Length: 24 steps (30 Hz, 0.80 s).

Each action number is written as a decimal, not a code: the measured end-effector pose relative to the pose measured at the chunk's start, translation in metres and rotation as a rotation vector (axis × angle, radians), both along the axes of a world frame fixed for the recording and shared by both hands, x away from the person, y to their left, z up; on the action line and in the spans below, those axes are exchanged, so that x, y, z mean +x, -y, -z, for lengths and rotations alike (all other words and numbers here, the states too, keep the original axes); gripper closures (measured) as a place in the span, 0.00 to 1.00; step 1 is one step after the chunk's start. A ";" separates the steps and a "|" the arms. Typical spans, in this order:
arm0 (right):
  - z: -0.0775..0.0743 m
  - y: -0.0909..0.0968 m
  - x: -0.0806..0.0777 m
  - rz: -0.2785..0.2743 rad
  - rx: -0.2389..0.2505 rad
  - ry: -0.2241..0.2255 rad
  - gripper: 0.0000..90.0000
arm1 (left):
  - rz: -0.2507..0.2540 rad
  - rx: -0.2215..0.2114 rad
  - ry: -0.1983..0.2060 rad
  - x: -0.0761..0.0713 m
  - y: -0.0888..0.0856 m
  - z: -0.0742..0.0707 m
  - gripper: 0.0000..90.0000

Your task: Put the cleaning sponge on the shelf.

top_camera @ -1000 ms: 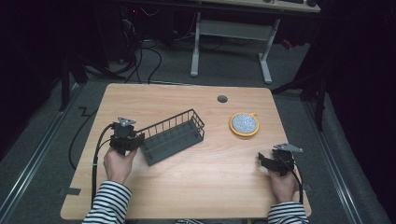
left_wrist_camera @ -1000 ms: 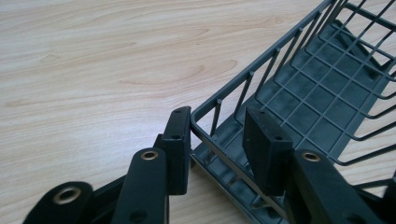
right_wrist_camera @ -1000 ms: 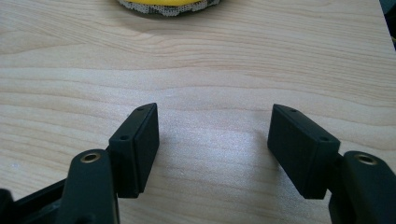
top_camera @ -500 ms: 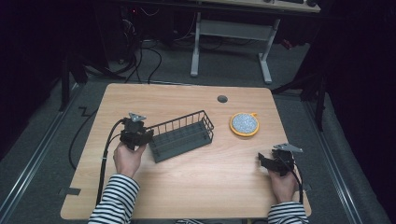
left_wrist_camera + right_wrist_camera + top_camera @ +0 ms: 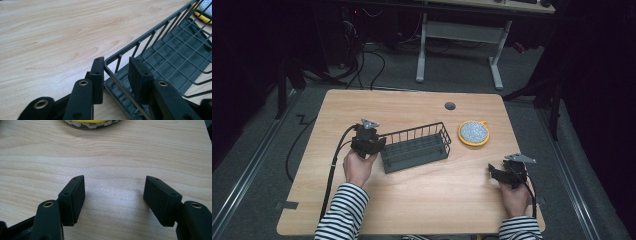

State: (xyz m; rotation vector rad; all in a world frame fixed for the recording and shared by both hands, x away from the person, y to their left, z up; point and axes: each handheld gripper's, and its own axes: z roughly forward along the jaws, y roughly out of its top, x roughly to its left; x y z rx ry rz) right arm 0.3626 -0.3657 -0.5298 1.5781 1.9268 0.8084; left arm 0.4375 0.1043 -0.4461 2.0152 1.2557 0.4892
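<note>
A dark wire basket lies on the wooden table, a little left of the middle. My left gripper is at the basket's left end. In the left gripper view, that gripper straddles the end rim of the basket, one jaw outside and one inside, shut on the end wall. My right gripper rests low near the table's front right; its jaws point left and stand wide apart. In its own view the right gripper has bare wood between the jaws.
A round yellow-rimmed disc with a speckled grey top lies just right of the basket, and its edge shows ahead of the right gripper. A cable hole sits near the table's far edge. A desk frame stands beyond.
My left gripper has moved right and slightly away from the person, and the basket has gone with it toward the yellow disc. The right gripper has stayed put.
</note>
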 end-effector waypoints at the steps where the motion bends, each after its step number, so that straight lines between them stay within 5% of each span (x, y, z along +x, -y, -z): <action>1: 0.000 0.000 0.000 0.001 0.001 -0.001 0.38 | 0.003 -0.004 0.000 0.000 0.001 0.000 0.74; 11: 0.000 0.000 0.000 0.001 0.002 0.000 0.38 | 0.019 -0.021 -0.002 -0.001 0.003 0.001 0.73; 19: 0.000 0.000 0.000 -0.001 0.001 0.001 0.38 | 0.013 -0.076 0.028 -0.008 -0.007 -0.008 0.46; 24: 0.000 0.000 0.000 -0.001 0.001 0.001 0.38 | -0.003 -0.109 0.040 -0.018 -0.023 -0.012 0.41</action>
